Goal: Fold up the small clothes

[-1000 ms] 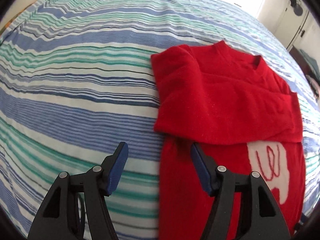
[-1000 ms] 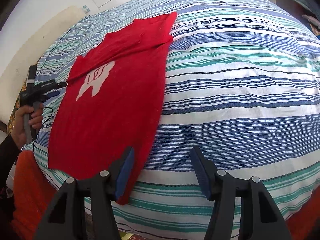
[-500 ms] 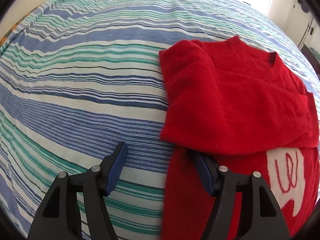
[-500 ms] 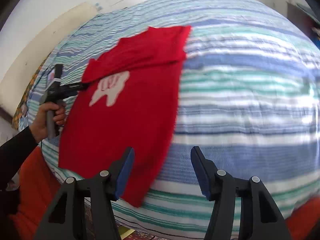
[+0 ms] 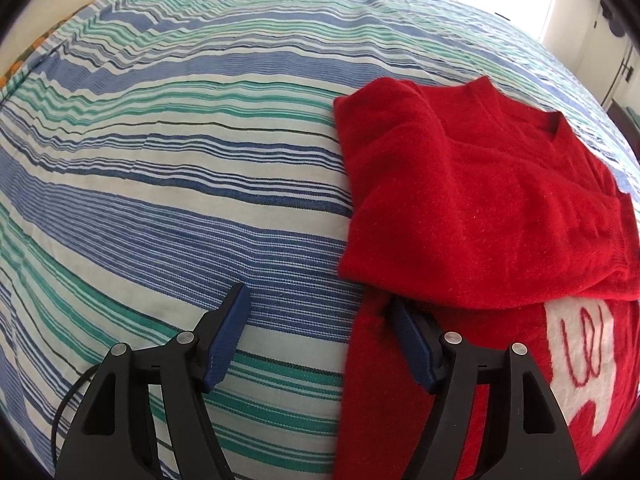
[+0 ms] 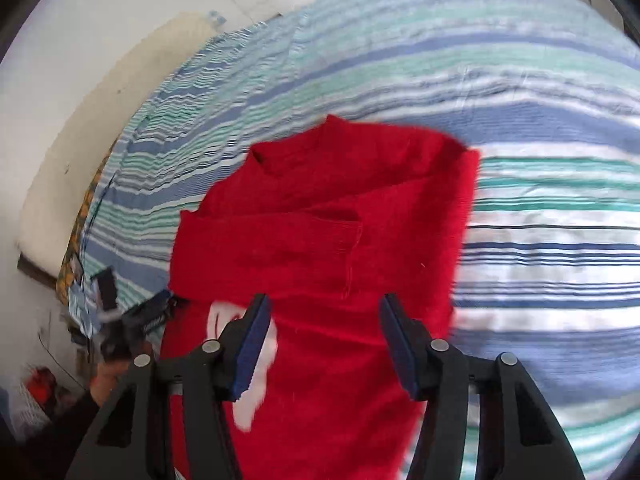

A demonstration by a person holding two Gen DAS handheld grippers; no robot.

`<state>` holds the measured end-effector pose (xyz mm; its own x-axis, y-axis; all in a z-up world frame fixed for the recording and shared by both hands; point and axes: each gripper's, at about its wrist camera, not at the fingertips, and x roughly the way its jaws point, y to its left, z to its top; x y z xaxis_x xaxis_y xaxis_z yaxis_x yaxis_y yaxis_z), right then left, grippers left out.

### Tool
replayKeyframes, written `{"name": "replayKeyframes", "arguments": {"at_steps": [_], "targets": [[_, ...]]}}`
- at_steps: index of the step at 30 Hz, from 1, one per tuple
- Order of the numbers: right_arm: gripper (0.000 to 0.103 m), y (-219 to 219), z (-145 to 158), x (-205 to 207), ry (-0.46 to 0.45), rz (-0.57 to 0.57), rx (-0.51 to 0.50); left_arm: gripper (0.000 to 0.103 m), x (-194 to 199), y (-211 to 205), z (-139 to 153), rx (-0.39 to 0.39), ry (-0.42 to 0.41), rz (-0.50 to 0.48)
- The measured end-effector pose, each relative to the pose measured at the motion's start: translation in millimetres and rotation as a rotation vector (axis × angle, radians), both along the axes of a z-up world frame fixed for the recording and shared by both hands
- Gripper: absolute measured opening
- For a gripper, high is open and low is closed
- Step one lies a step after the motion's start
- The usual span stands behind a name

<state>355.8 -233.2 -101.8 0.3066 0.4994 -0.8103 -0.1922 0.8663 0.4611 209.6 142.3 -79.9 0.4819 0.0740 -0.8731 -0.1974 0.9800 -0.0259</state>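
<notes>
Striped bedding (image 5: 200, 184) covers the bed that carries everything, with pale walls behind it. My left tongs (image 5: 320, 344) stand apart and have just been opening wider; one pad sits over the bare sheet, the other over the sweater (image 5: 472, 208), so the sweater's left side edge runs between them with no pad pressing on it. I read that as lining up for a pinch on that edge, ready for a lengthwise fold. My right tongs (image 6: 324, 344) are also apart, having just closed a little, and they hang above the sweater's middle with nothing clamped; that view is blurred, so I cannot tell how near the pads are to the cloth. The sweater lies flat on the bed, neck away from me, both sleeves (image 6: 280, 240) already folded across the chest, which keeps the shape narrow. Just below the sleeves a white motif (image 5: 580, 344) shows. Beside the sweater's left edge, in the right view, my hand (image 6: 108, 376) grips the left tool.
</notes>
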Motion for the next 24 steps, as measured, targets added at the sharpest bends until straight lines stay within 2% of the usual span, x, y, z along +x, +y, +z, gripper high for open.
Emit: {"name": "replayKeyframes", "arguments": {"at_steps": [4,5,6,7,10,12,14,17,19,20,21,23,24], "targets": [[0.046,20.9,-28.4,21.4,0.035,0.0,-0.069,0.074,0.5,0.6,-1.1,-0.003,-0.001,0.001],[0.03,23.3,-36.5,22.7,0.057,0.004,-0.069,0.074,0.0,1.0,-1.3,-0.004,-0.004,0.0],[0.003,28.5,-38.8,25.3,0.059,0.012,-0.094,0.074,-0.2,1.2,-1.1,-0.005,-0.005,0.0],[0.003,30.6,-34.7,26.0,0.032,0.015,-0.135,0.074,-0.5,1.5,-1.0,-0.007,-0.007,-0.002],[0.003,18.8,-2.6,14.2,-0.103,-0.03,-0.139,0.074,-1.9,1.8,-1.9,-0.01,-0.015,-0.006],[0.003,9.8,-1.2,11.3,-0.12,-0.067,-0.201,0.075,-2.5,0.8,-3.0,0.001,-0.018,-0.009],[0.003,11.1,-14.8,11.1,-0.071,-0.034,-0.237,0.075,-2.9,-0.4,-1.6,0.012,-0.014,-0.007],[0.008,14.8,-26.0,9.6,-0.034,-0.025,-0.252,0.075,-6.3,2.7,5.7,-0.002,0.0,0.0],[0.028,10.8,-20.7,3.3,-0.05,-0.056,-0.213,0.074,-14.8,7.7,15.2,-0.021,-0.006,-0.006],[0.047,8.1,-16.2,0.3,-0.062,-0.071,-0.19,0.074,-20.0,10.8,20.9,-0.037,-0.02,-0.009],[0.057,4.6,-8.8,-6.3,-0.087,-0.086,-0.167,0.074,-24.0,12.8,26.5,-0.056,-0.037,-0.015],[0.058,-2.6,6.3,-20.9,-0.139,-0.097,-0.145,0.075,-25.2,7.8,35.7,-0.087,-0.067,-0.084],[0.058,-5.2,11.4,-26.4,-0.156,-0.099,-0.141,0.076,-21.9,0.4,35.8,-0.065,-0.06,-0.133]]}}
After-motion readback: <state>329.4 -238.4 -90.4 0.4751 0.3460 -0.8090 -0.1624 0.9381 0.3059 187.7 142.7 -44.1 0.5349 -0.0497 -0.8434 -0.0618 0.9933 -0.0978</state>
